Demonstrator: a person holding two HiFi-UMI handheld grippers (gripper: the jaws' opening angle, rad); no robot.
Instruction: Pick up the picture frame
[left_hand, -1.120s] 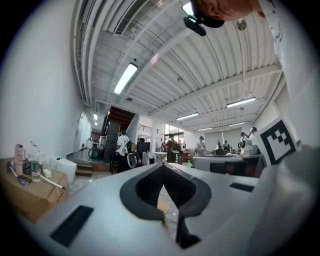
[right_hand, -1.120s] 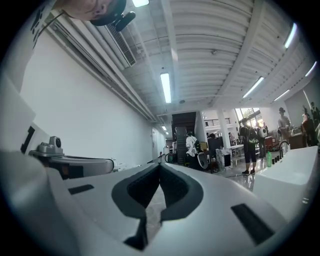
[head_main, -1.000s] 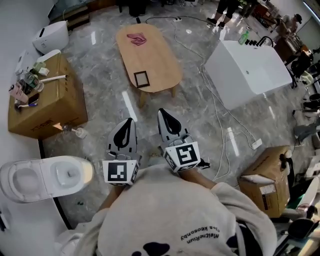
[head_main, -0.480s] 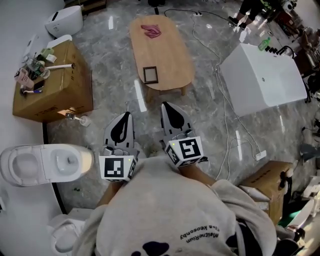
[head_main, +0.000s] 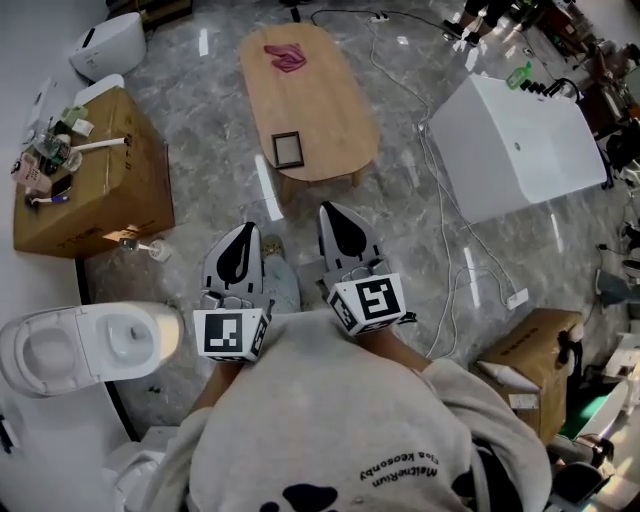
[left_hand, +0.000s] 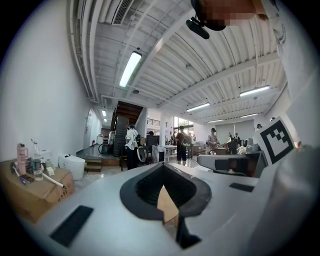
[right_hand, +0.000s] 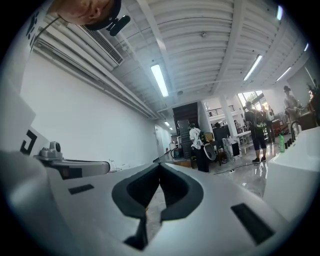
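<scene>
The picture frame (head_main: 287, 149), small with a dark border, lies flat near the front end of an oval wooden coffee table (head_main: 330, 110). My left gripper (head_main: 241, 235) and right gripper (head_main: 339, 214) are held side by side in front of my chest, well short of the table. Both point level toward it and both are shut with nothing in them. In the left gripper view the left gripper (left_hand: 163, 181) has its jaws together; in the right gripper view the right gripper (right_hand: 159, 168) looks the same. The frame itself is hidden behind the jaws in both gripper views.
A pink cloth (head_main: 286, 57) lies at the table's far end. A cardboard box (head_main: 90, 190) with toiletries stands left, a toilet (head_main: 85, 345) below it. A white tub (head_main: 515, 145) sits right, cables (head_main: 440, 230) trail over the marble floor, another box (head_main: 530, 375) at lower right.
The view has shifted as I step toward the table; the table and frame sit slightly nearer and more central. Both grippers stay shut and side by side.
</scene>
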